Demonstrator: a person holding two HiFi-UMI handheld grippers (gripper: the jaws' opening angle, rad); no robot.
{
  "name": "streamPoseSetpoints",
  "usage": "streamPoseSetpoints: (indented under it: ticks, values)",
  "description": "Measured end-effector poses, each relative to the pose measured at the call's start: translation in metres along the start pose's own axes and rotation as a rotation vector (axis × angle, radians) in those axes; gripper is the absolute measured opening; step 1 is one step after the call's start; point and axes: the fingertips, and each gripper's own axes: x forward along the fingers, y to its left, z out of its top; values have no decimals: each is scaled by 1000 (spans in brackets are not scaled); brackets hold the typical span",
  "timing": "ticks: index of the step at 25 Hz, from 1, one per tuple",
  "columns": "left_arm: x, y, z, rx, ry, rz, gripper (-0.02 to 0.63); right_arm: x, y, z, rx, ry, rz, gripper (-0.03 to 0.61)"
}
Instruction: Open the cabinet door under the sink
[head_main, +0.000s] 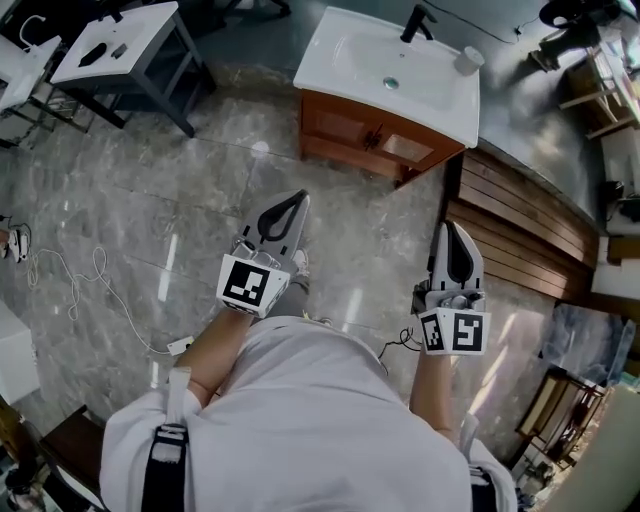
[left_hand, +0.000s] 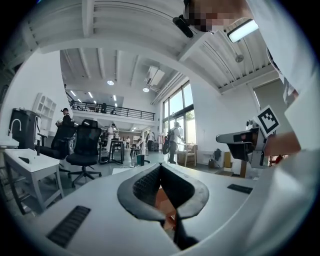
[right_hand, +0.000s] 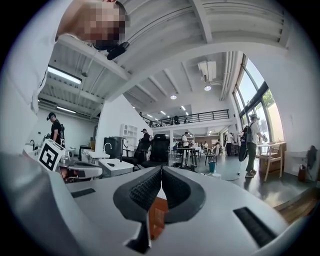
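The cabinet door (head_main: 345, 125) sits shut under the white sink (head_main: 440, 110), and you stand well short of that cabinet, on the stone floor (head_main: 150, 200) in front of it. Your left gripper (head_main: 294, 203) and right gripper (head_main: 452, 230) both point towards it. In each gripper view the fingers (left_hand: 145, 188) are pressed together with nothing held, and only the cabinet's brown wood shows beyond them.

The main risk, as I judge it, is reaching the cabinet with the fingers closed: they would bump or slide off the small knobs (head_main: 378, 135) near the cabinet's middle instead of taking one. The knobs are too small here to tell their shape, so a blind grab could miss or catch both doors.

A cable (head_main: 395, 345) lies on the floor on your side of the cabinet, and stepping forward could snag it. If you stop squarely in front of the cabinet, the swinging door may hit your legs.
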Motion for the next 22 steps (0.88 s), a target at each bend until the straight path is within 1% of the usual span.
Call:
streamPoseSetpoints:
  ticks: [4, 7, 10, 13, 16, 22]
  values:
    - [22, 20, 6, 37, -14, -55, 11, 26, 6, 26, -27, -29, -7, 32]
    - [47, 25, 4, 71, -17, -80, 11, 31, -2, 26, -32, -14, -21, 32]
    - [62, 25, 0, 55, -13, -94, 11, 31, -9, 20, -33, 18, -38, 32]
    - [70, 17, -4, 42, -1, -117, 11, 29, -15, 20, -30, 23, -56, 32]
    - [82, 5, -3, 58, 4, -142, 11, 29, -28, 22, -24, 7, -62, 32]
    - [110, 4, 17, 110, -31, -133, 11, 50, -53, 36, -16, -70, -47, 32]
